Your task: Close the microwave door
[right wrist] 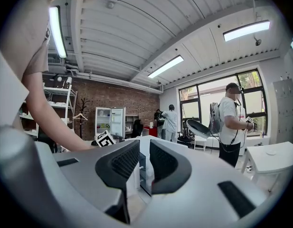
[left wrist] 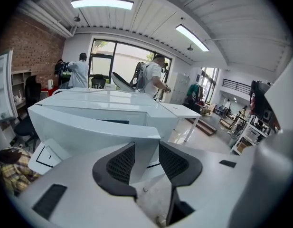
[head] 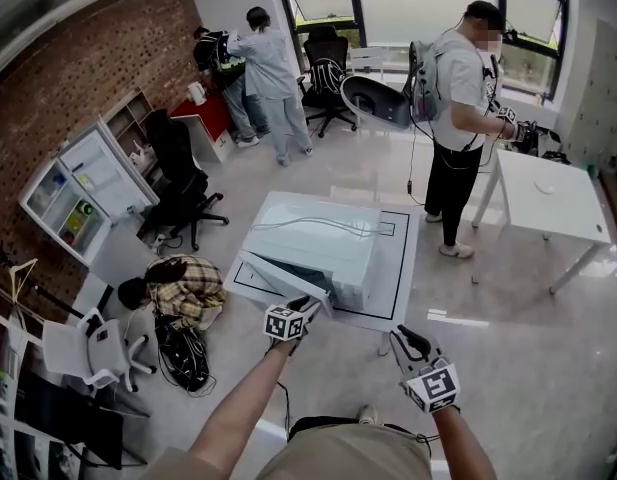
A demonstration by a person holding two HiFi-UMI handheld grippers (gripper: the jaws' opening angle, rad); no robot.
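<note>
A white microwave [head: 328,243] sits on a white floor mat [head: 398,268] with its door [head: 273,276] swung open toward me. My left gripper [head: 310,306] is at the door's free corner. In the left gripper view the door's edge [left wrist: 89,127] runs in between the left gripper's [left wrist: 146,151] jaws, which are closed on it. My right gripper [head: 403,340] hangs to the right of the microwave, apart from it. Its jaws stand a narrow gap apart, with nothing held, in the right gripper view [right wrist: 144,151], and the microwave's open front [right wrist: 144,172] shows beyond them.
A plaid bundle [head: 188,283] and a black bag lie on the floor left of the microwave. A black office chair [head: 178,183] and an open fridge [head: 83,188] stand further left. A person [head: 458,98] stands by a white table [head: 548,193] at the back right.
</note>
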